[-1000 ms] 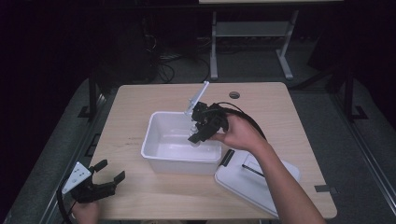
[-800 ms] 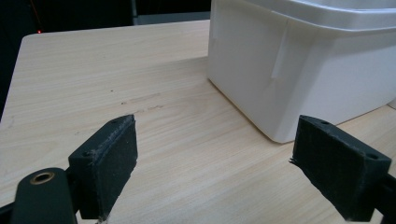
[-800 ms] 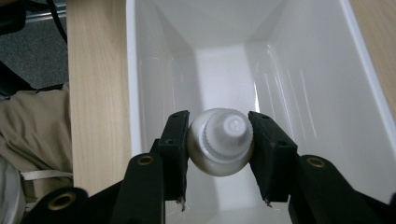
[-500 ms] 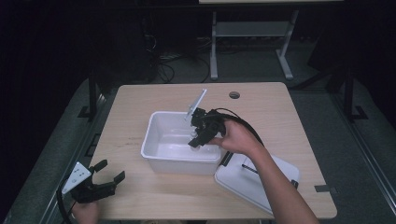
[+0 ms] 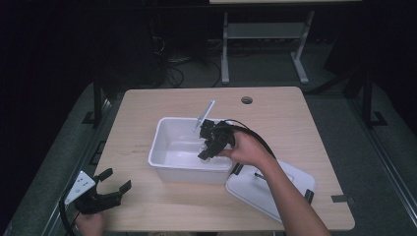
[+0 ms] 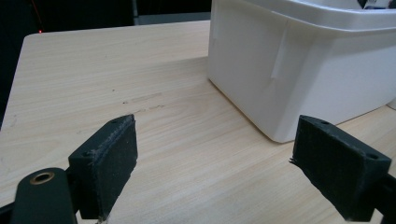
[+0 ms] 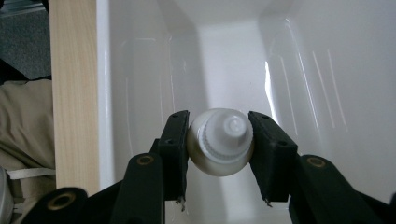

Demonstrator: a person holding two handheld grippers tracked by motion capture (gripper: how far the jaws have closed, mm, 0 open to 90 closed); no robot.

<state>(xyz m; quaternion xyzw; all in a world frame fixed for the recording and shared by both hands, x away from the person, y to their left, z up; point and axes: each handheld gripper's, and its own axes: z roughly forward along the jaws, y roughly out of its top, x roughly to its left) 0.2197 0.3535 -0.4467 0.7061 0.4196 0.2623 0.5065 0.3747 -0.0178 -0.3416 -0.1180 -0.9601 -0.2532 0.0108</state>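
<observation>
My right gripper (image 7: 219,154) pinches a white bottle (image 7: 220,145) by its sides, holding it inside the white tub (image 5: 169,167) on the table (image 5: 295,128). My left gripper (image 5: 110,183) sits spread and empty near the table's front left corner

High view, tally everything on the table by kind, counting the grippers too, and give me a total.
White plastic bin: 1
White lid with black latches: 1
White bottle with a ribbed cap: 1, clamped in the right gripper inside the bin
Grippers: 2, counting the left gripper, open
Total: 5
</observation>
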